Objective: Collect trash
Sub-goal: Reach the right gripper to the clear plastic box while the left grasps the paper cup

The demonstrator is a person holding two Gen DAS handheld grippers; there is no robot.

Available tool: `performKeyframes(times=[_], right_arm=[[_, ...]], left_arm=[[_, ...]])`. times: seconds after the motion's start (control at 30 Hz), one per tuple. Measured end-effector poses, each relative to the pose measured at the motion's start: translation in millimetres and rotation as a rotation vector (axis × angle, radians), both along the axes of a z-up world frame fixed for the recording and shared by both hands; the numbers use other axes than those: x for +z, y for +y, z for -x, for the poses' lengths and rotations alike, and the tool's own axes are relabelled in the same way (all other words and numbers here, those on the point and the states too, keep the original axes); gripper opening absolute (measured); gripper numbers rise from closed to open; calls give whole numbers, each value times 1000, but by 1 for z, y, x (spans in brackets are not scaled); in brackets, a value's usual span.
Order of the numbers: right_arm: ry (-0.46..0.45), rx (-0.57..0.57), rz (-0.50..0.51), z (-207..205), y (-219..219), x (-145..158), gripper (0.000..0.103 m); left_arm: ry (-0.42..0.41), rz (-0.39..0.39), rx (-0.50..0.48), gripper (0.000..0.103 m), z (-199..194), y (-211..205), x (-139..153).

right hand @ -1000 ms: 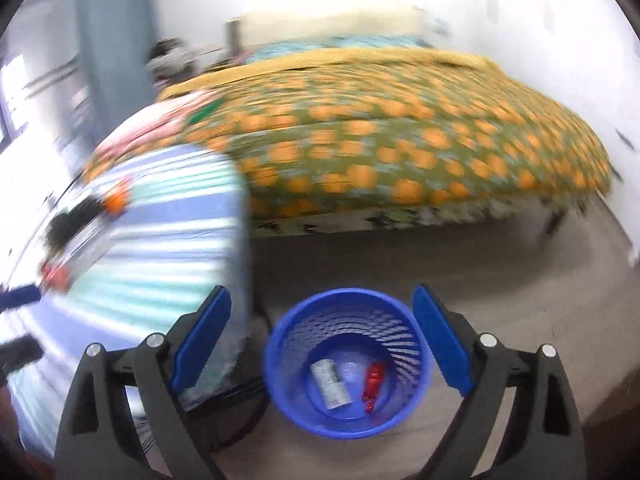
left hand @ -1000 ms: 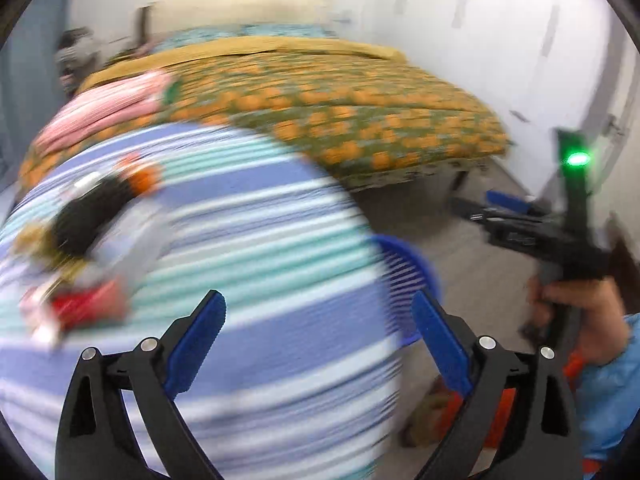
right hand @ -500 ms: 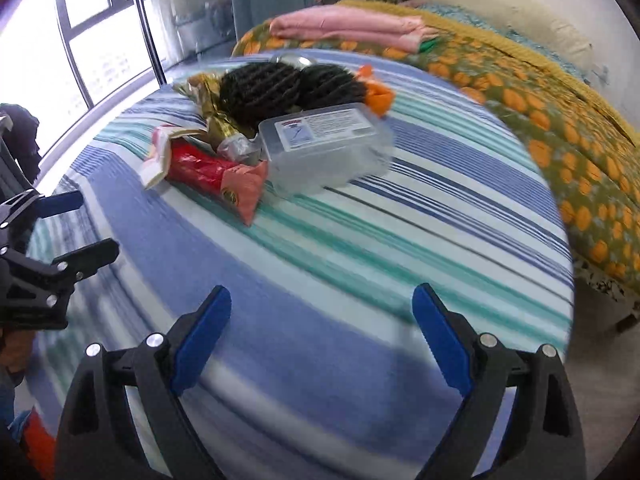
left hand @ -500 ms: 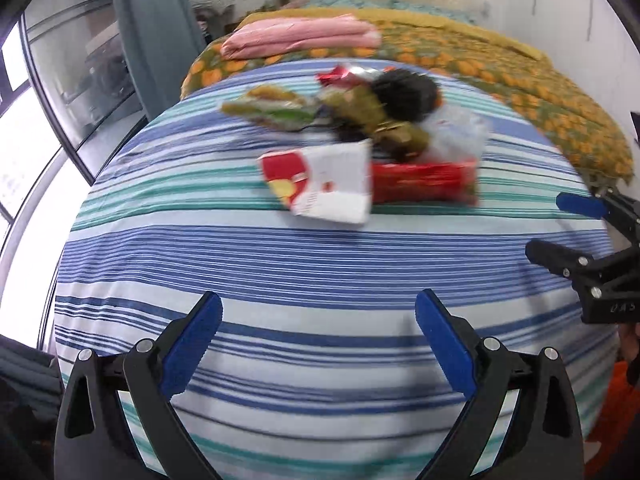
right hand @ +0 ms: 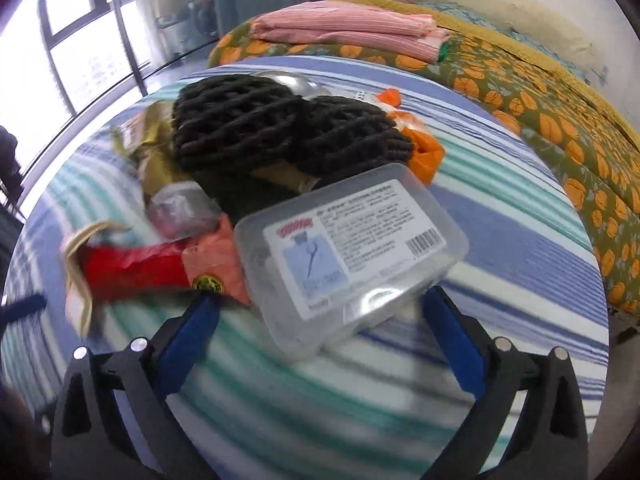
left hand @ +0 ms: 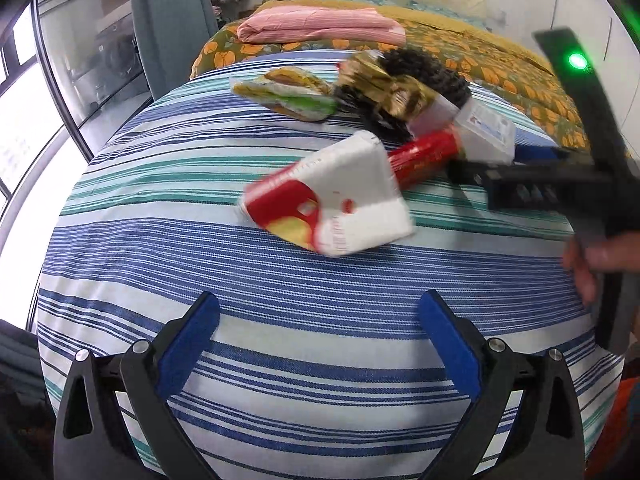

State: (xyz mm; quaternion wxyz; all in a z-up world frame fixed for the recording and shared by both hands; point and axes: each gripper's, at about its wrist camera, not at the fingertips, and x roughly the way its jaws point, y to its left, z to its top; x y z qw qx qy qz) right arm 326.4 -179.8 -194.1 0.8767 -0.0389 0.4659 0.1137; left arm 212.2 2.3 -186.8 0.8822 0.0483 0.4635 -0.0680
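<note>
A pile of trash lies on a round table under a striped cloth (left hand: 280, 272). Nearest my left gripper (left hand: 320, 312) is a white and red packet (left hand: 328, 196), a short way ahead of the fingers. The jaws are opening, with nothing between them. Behind the packet lie a red wrapper (left hand: 424, 156), a gold wrapper (left hand: 384, 84) and a green and yellow packet (left hand: 292, 92). My right gripper (right hand: 320, 304) is opening too. The near end of a clear plastic box (right hand: 352, 248) sits between its fingertips, and the pads are not pressing it. Black foam nets (right hand: 240, 124) lie behind the box.
A bed with an orange-patterned cover (left hand: 500, 76) and a folded pink blanket (left hand: 320, 24) stands behind the table. Tall windows (right hand: 60, 40) and a grey curtain (left hand: 168, 20) are on the left. A hand (left hand: 592, 256) holds the right gripper at the table's right edge.
Both views swung from the floor and the blue basket by the bed onto the striped table top. The right gripper then closed in on the clear box.
</note>
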Motion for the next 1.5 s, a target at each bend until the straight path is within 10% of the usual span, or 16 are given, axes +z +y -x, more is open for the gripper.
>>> performKeyframes(times=[1.5], right_arm=[[1,-15,4,-4,0,0,99]], left_arm=[[11,3,-10,99,0,-1,-1]])
